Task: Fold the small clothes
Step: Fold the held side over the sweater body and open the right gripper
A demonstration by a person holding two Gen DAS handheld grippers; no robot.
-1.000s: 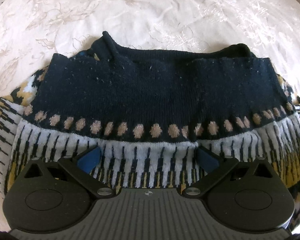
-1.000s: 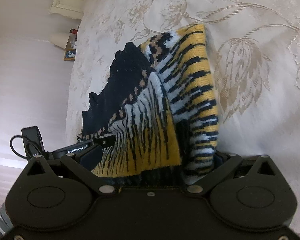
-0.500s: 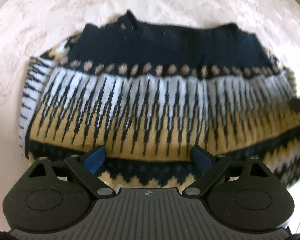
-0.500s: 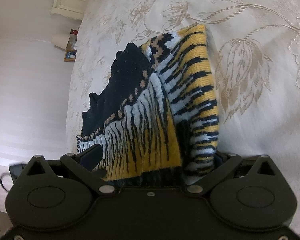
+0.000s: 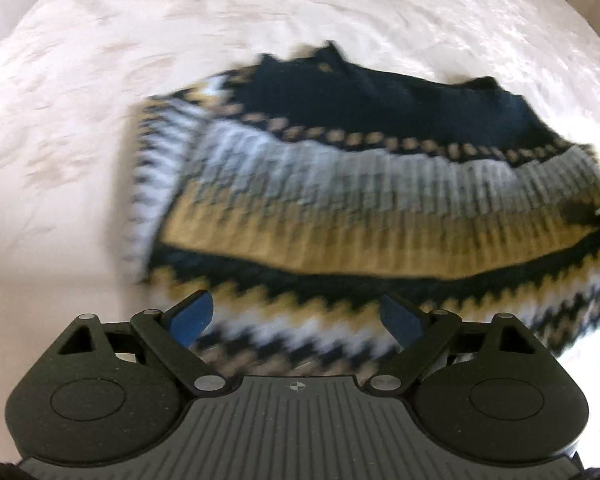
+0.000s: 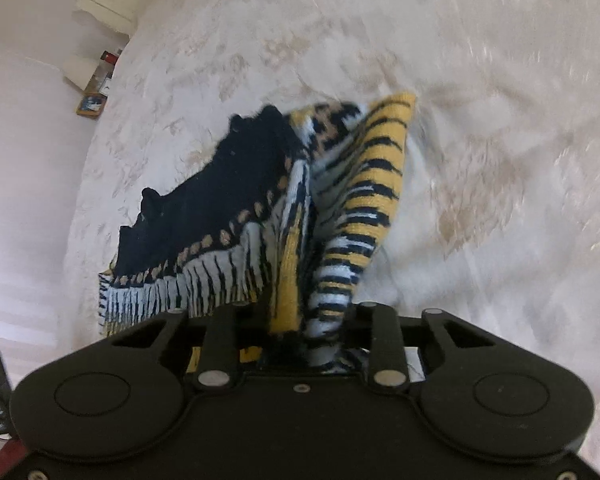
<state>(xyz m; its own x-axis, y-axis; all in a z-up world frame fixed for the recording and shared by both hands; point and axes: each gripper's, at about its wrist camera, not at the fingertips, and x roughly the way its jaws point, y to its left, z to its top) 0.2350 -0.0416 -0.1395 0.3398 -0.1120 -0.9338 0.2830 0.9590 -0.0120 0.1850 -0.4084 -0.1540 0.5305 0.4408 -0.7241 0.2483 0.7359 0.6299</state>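
The patterned knit sweater lies on the cream bedspread. The left wrist view shows its full banded spread, with the left gripper at its near hem, jaws wide, slightly closing, gripping nothing. Only the right wrist view shows the right gripper closing on a bunched, lifted edge.

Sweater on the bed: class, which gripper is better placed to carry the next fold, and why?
Right. The right gripper is closing on the sweater's bunched edge; the left gripper is open, holding nothing.
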